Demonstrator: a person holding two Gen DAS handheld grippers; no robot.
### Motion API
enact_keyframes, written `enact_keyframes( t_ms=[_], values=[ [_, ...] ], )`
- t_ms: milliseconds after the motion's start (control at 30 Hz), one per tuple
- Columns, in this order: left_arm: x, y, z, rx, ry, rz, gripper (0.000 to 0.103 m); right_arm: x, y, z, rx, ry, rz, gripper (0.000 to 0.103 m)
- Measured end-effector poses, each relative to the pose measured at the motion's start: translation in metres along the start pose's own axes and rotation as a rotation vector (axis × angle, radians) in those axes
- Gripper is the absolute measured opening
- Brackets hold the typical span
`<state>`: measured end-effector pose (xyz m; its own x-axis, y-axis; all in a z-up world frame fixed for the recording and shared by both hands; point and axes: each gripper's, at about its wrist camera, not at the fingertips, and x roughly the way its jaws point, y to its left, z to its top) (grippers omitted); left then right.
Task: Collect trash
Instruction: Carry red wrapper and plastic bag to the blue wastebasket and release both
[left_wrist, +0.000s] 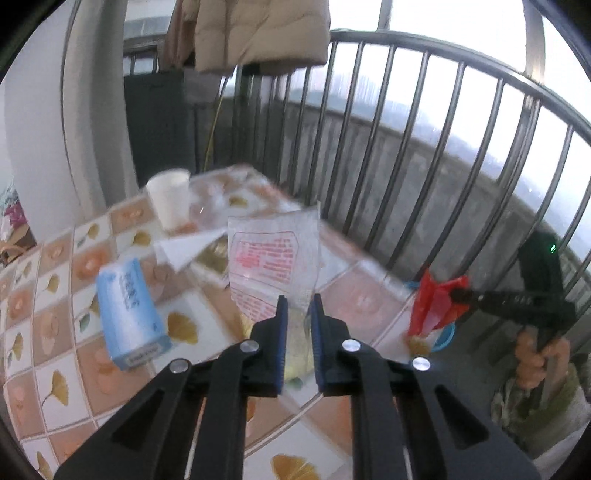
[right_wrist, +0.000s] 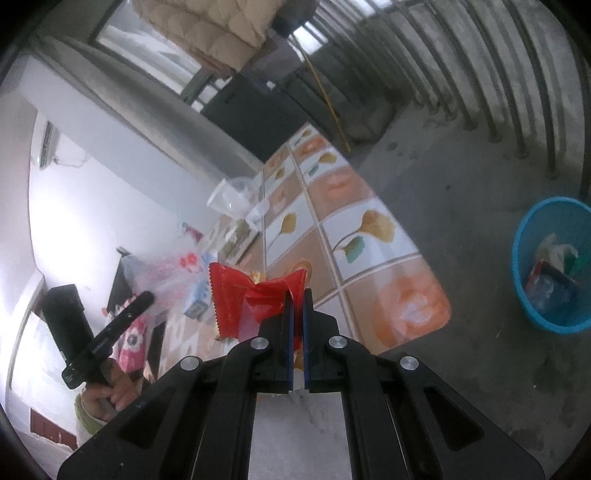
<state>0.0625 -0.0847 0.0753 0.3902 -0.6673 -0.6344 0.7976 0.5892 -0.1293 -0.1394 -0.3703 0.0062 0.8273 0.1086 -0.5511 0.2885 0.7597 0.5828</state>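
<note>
My left gripper is shut on the lower edge of a clear plastic wrapper with red print, which stands up above the tiled table. In the right wrist view the same wrapper hangs blurred at the left gripper. My right gripper is shut on a crumpled red foil wrapper, held off the table's near edge. The left wrist view shows the right gripper and the red wrapper at the right.
A white paper cup, a blue tissue box and a white paper scrap lie on the table. A blue bin with rubbish stands on the concrete floor at the right. A metal railing runs behind the table.
</note>
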Motion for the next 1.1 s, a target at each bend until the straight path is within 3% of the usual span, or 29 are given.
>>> enact_keyframes(
  t_ms=[233, 400, 533, 667, 900, 1100],
  values=[
    [0.013, -0.048, 0.03, 0.017, -0.034, -0.142, 0.011, -0.042, -0.026, 0.009, 0.057, -0.115, -0.049, 0.002],
    [0.051, -0.098, 0.051, 0.051, 0.008, -0.267, 0.011, -0.077, -0.067, 0.009, 0.167, -0.188, -0.131, 0.002],
    [0.101, -0.141, 0.064, 0.055, 0.098, -0.369, 0.011, -0.097, -0.107, 0.006, 0.292, -0.225, -0.216, 0.002],
    [0.168, -0.17, 0.069, -0.072, 0.277, -0.496, 0.011, -0.109, -0.158, 0.002, 0.452, -0.259, -0.295, 0.002],
    [0.269, -0.235, 0.048, -0.087, 0.491, -0.51, 0.012, -0.101, -0.232, -0.004, 0.661, -0.278, -0.41, 0.003],
    [0.339, -0.285, 0.025, -0.064, 0.612, -0.502, 0.012, -0.085, -0.287, -0.008, 0.792, -0.273, -0.469, 0.006]
  ],
)
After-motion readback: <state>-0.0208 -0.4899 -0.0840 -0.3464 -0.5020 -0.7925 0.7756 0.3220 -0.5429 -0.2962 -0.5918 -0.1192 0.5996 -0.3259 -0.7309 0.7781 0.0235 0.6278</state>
